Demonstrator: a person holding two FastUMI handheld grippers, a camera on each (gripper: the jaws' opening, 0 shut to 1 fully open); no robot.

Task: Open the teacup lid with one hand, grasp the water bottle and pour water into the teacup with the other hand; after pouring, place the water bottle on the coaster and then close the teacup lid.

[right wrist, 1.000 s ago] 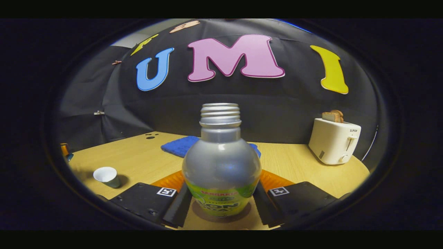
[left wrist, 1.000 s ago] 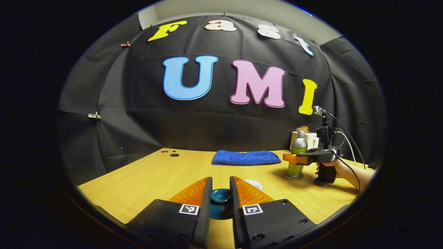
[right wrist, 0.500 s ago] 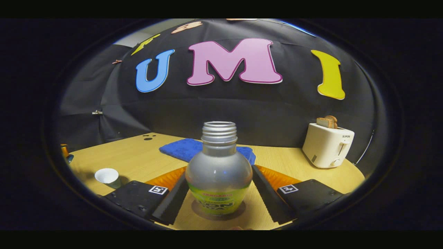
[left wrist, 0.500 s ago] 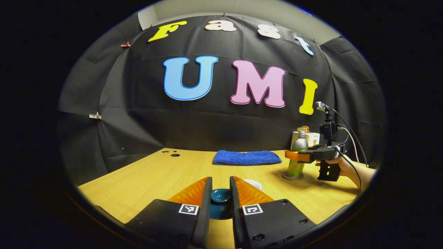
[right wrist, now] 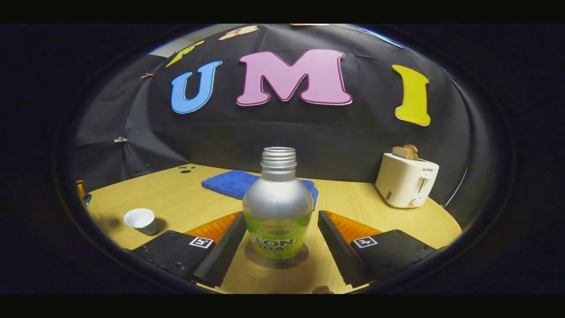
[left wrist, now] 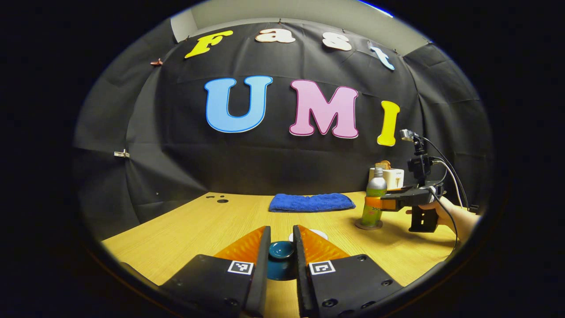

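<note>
Water bottle (right wrist: pixel 277 207) stands upright on its round coaster (right wrist: pixel 277 260) between the spread fingers of the right tongs (right wrist: pixel 282 240), no longer gripped: half a second ago the fingers were closer to its sides, a second ago they pressed on it, and now they sit apart from it and farther back. That reads as the placing step done, with pouring judged finished. In the left gripper view the left tongs (left wrist: pixel 281 254) stay pressed on the dark teal teacup lid (left wrist: pixel 281 250), with the white teacup (left wrist: pixel 308 234) just beyond their tips on the wooden surface (left wrist: pixel 185 229). Closing the teacup is what remains.
</note>
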